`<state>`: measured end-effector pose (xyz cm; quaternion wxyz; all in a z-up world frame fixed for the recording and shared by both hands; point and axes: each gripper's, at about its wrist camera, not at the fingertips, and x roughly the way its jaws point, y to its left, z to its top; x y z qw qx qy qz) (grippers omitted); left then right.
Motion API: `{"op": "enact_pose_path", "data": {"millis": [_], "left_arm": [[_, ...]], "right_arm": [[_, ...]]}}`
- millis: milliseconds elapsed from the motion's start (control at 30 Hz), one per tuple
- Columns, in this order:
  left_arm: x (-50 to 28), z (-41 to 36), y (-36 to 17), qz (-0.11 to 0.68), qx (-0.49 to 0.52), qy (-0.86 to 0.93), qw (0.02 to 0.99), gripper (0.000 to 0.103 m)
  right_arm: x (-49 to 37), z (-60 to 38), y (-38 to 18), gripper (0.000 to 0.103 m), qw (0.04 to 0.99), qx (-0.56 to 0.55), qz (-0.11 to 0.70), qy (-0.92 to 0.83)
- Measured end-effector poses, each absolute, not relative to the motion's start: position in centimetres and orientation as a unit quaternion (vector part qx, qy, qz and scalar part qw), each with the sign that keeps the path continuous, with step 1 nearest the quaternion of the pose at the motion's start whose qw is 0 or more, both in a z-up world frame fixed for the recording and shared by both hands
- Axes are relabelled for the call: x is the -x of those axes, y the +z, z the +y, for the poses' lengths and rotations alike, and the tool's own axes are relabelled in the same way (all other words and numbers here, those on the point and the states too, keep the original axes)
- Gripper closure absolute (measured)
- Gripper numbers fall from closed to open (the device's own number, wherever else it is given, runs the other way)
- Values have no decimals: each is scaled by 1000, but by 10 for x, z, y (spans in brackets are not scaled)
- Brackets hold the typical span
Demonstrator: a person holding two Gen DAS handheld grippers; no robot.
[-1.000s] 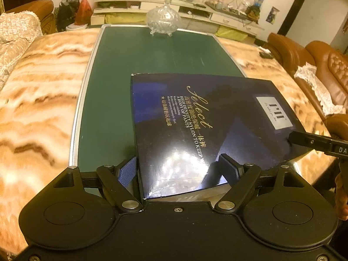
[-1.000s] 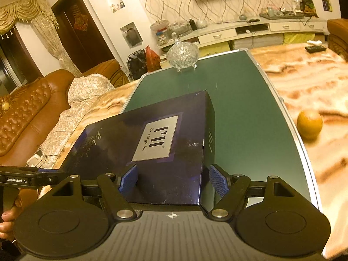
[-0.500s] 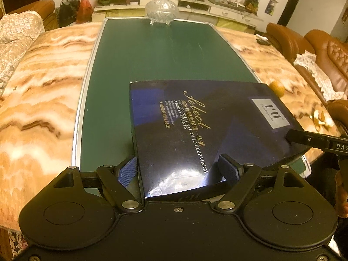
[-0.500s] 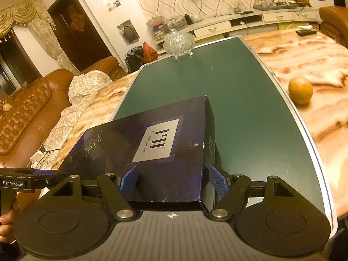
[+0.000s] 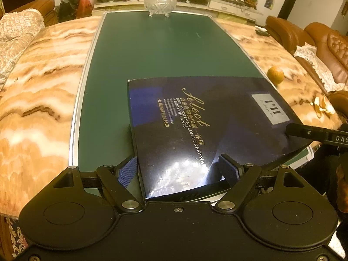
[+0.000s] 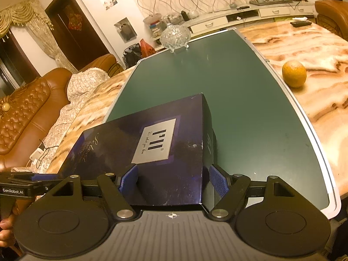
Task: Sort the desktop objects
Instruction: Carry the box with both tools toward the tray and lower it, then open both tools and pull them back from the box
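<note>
A flat dark blue gift box (image 5: 208, 117) with gold "Select" lettering and a silver label is held over the near end of the green table panel (image 5: 156, 50). My left gripper (image 5: 178, 169) is shut on the box's near left corner. My right gripper (image 6: 173, 181) is shut on the box's (image 6: 165, 143) other end, its blue pads (image 6: 217, 182) against the sides. The right gripper also shows at the right edge of the left wrist view (image 5: 315, 133).
A lidded crystal dish (image 5: 159, 1) stands at the panel's far end. An orange (image 6: 294, 73) lies on the marble tabletop (image 5: 41, 76) to the right, with orange peel (image 5: 323, 106) nearer the edge. Brown leather sofas flank the table.
Both grippers have pulled back toward the near end of the table with the box between them. The orange has come into the left wrist view.
</note>
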<state>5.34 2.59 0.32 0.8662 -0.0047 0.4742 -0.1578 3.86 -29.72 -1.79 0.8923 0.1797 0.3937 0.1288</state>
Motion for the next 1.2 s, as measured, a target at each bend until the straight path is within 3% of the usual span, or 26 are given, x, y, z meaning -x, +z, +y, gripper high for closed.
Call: {"op": "enact_pose_path", "data": {"millis": [733, 1067, 1200], "left_arm": [[-58, 26, -17, 483, 3, -148, 863, 21], [-54, 31, -23, 484, 24, -138, 864, 8], [-44, 25, -19, 476, 3, -105, 873, 4]], "right_arm": [[-42, -299, -44, 27, 881, -201, 411, 118], [-29, -298, -36, 23, 894, -194, 394, 93], [-15, -286, -26, 17, 904, -171, 384, 77]]}}
